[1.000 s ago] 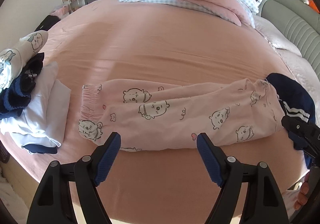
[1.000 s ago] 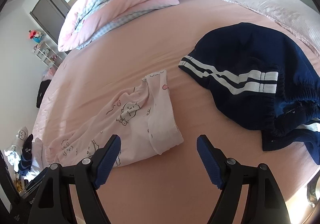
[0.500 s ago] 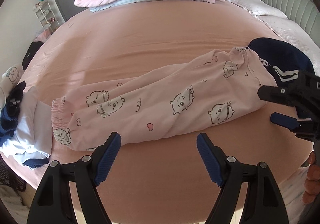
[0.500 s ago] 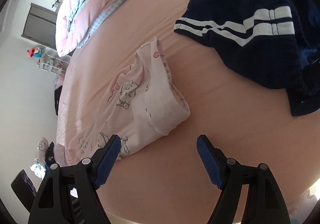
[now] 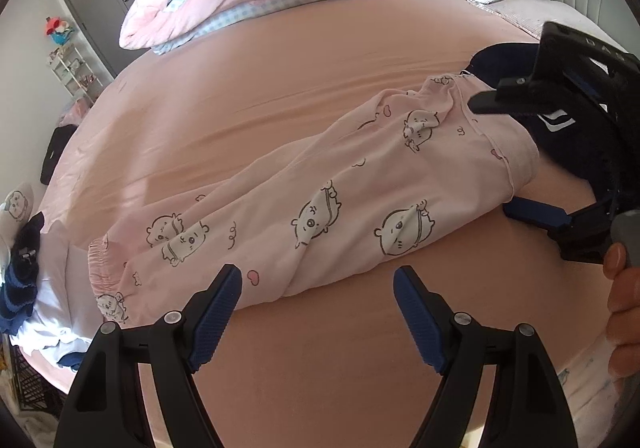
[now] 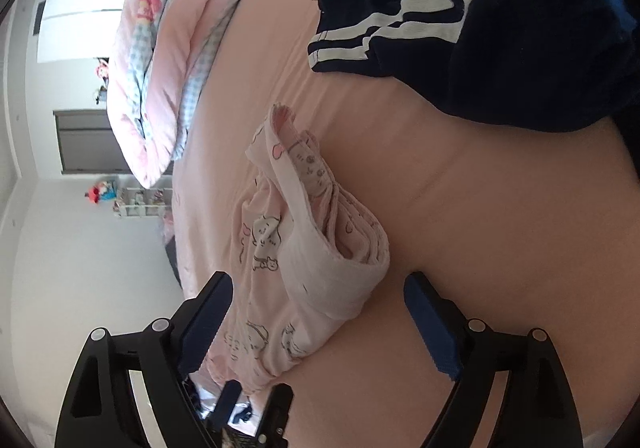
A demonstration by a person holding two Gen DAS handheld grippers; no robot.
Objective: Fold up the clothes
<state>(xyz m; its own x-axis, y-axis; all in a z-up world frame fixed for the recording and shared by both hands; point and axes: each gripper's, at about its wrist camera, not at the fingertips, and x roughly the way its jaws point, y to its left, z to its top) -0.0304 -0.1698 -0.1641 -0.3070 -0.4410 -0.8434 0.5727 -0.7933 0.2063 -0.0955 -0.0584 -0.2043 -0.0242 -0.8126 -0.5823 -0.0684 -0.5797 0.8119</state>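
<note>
Both wide open and empty, right gripper [image 6: 316, 318] astride pink trousers' [image 5: 320, 204] waistband, left gripper [image 5: 318, 312] near: clamp all layers squarely.

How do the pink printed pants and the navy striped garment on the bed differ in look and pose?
The pink pants are pale with cartoon animal prints; the navy garment is dark with white stripes. The pink pants lie stretched out long and flat; the navy garment lies bunched in a heap. The right gripper, open, straddles the pink pants' waistband; the navy garment lies beyond it. Both rest on the pink bedsheet.
</note>
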